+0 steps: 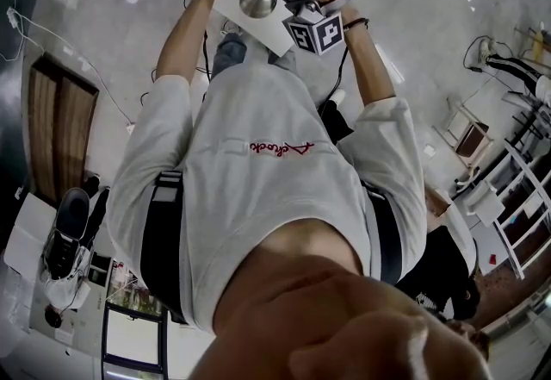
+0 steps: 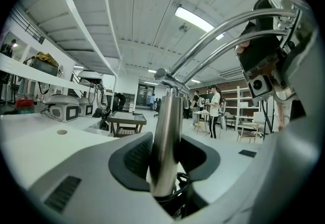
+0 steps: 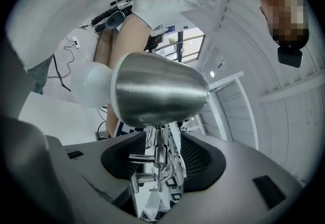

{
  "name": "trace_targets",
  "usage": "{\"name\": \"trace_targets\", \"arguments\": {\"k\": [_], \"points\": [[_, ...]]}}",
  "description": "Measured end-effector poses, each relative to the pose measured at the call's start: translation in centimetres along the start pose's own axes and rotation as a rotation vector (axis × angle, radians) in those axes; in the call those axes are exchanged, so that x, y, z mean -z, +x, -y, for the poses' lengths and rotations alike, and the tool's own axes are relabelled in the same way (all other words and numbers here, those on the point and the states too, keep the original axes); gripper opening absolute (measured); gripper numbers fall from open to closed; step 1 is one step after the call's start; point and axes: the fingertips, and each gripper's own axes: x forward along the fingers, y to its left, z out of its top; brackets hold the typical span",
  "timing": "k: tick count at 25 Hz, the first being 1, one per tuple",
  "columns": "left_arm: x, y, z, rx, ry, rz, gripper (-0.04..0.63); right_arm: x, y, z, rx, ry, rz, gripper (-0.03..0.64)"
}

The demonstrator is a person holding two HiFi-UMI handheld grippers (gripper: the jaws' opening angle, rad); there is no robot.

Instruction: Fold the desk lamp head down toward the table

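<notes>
Grips the polished steel upright lamp post (image 2: 167, 131) in the left gripper (image 2: 165, 164), likely to brace the lamp, with the right gripper (image 3: 162, 162) spread wide and pressing nothing, jaws flanking the chrome hinge (image 3: 158, 156) just beneath the brushed-metal conical lamp head (image 3: 160, 91), seemingly poised to regrip
</notes>
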Motion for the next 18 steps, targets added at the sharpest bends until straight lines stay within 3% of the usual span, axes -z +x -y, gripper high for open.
{"name": "trace_targets", "arguments": {"k": [4,7,18], "points": [[0.12,0.05,0.15,0.002,0.001,-0.001,0.16,-0.6,0.48,-0.13,0.0,-0.03,0.022,0.197],[-0.08,0.11,0.2,0.004,0.002,-0.001,0.161,-0.82,0.46,-0.14,0.013,-0.07,0.032,0.128],[-0.1,0.06,0.19,0.019,-0.002,0.0,0.161,-0.99,0.48,0.12,0.077,-0.062,0.043,0.101]]}}
